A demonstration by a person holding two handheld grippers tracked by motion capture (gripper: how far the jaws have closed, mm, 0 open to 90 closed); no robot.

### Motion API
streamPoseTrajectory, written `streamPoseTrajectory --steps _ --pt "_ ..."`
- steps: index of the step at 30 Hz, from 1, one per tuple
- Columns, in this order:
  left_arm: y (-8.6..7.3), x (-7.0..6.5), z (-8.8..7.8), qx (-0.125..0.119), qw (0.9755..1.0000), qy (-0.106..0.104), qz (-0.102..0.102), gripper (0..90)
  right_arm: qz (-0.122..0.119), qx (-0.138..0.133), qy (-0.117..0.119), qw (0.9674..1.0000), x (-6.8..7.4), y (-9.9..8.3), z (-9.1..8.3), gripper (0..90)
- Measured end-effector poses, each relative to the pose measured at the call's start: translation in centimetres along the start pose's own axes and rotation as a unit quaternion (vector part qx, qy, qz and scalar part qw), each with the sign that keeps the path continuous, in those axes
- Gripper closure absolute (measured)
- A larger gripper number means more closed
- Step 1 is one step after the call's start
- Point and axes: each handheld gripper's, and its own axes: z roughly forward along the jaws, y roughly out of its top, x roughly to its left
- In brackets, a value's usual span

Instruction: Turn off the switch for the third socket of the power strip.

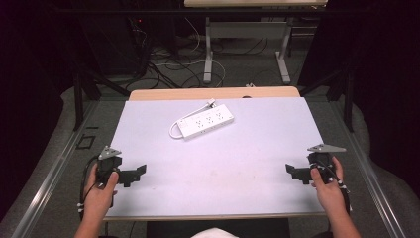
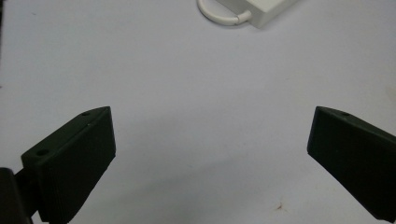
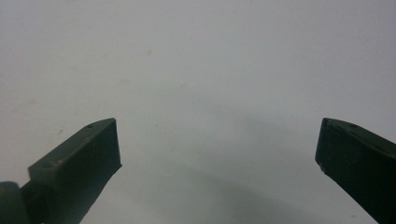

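Note:
A white power strip (image 1: 205,121) with its white cable looped at its left end lies on the far middle of the white table (image 1: 218,163). Its corner and cable loop (image 2: 224,16) show at the top of the left gripper view. My left gripper (image 1: 139,174) rests near the table's front left, held by a hand, jaws wide apart with nothing between them (image 2: 210,140). At the front right my right gripper (image 1: 291,171) is held the same way, open over bare table (image 3: 217,144). Both point inward toward the table's middle.
A wooden strip (image 1: 213,92) edges the table's far side. Beyond it on the floor lie cables and the legs of another table (image 1: 208,54). Metal rails (image 1: 54,168) run along both sides of the table.

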Motion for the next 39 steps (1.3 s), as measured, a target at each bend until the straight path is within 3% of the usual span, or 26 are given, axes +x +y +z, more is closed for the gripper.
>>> streamPoseTrajectory --steps 1,6,14,22,34,39 --pt "0.5 -0.1 -0.6 -0.01 0.9999 0.005 0.0 1.2 -0.002 -0.001 -0.002 1.0 0.0 0.4 -0.4 0.0" --pt "1.9 -0.5 -2.0 -0.012 0.9999 0.006 0.01 1.1 -0.007 -0.022 -0.007 0.9997 0.0 2.3 -2.5 0.0" --pt "2.9 -0.6 -2.4 -0.014 0.9999 0.002 0.008 1.2 0.009 -0.022 0.003 0.9997 -0.4 2.9 -3.2 0.0" --pt "4.1 -0.9 -2.2 -0.021 0.9997 -0.004 0.015 1.2 0.006 -0.014 0.014 0.9998 -0.1 4.1 -2.5 0.0" --pt "3.7 -0.6 -0.8 -0.017 0.9997 -0.01 0.012 1.1 -0.037 0.008 0.037 0.9986 2.0 7.8 -0.5 0.0" --pt "3.5 -0.4 -0.6 -0.006 0.9999 -0.006 0.013 1.1 -0.065 0.028 0.052 0.9961 3.1 9.3 0.6 0.0"
